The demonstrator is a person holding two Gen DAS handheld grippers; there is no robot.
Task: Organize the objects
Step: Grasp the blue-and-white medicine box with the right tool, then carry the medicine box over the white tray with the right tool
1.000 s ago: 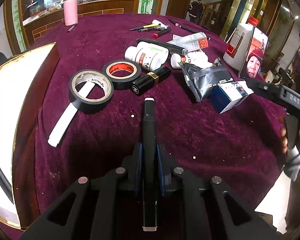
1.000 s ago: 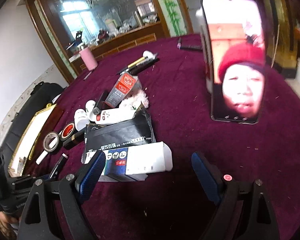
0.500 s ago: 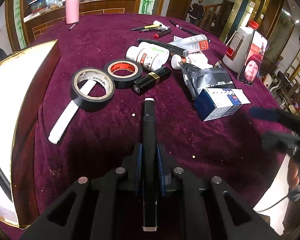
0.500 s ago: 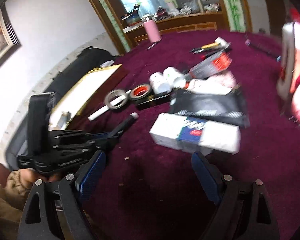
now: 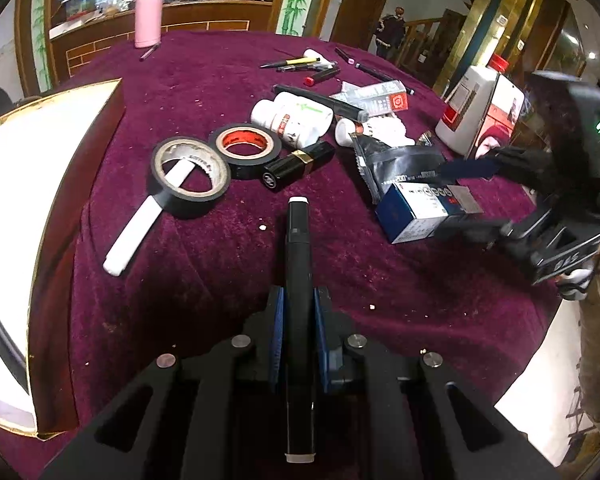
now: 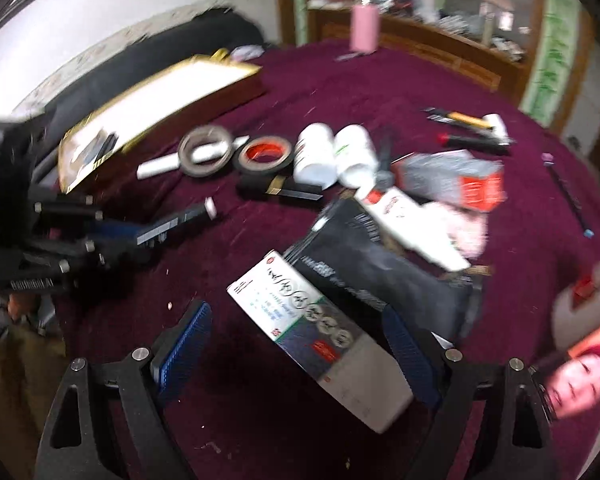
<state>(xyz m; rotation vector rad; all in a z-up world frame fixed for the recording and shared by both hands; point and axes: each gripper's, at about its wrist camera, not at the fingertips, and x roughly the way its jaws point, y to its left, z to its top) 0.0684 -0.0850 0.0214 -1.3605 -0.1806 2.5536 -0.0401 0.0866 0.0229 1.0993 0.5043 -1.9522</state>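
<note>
- The left gripper (image 5: 298, 316) has its fingers pressed narrow on a black marker (image 5: 298, 248), which it holds above the purple worktop (image 5: 220, 272) with the white tip pointing forward.
- The right gripper (image 6: 296, 344) has its fingers wide, and the blue-and-white box (image 6: 320, 340) lies between them; the pads do not press it yet.
- I judge the step in hand is to take this box. To do it well, the fingers should come down on the two long sides, near the middle, and close only when both pads are level with the box, because it lies at an angle to them.
- The black pouch (image 6: 380, 264) touches the far end of the box, so the right finger must not catch its edge.
- The open tray (image 5: 28, 208) with the gold rim stands at the left edge of the worktop; probably it is where the things should go.
- Count: two rolls of black tape (image 5: 190, 176), one of them with a red core (image 5: 247, 146); two white bottles (image 5: 296, 120) side by side; one black lipstick (image 5: 298, 166); one white stick (image 5: 148, 220) lying through the first roll; one pink flask (image 5: 148, 18) far away.
- Several pens lie at the far side; I cannot count them surely.
</note>
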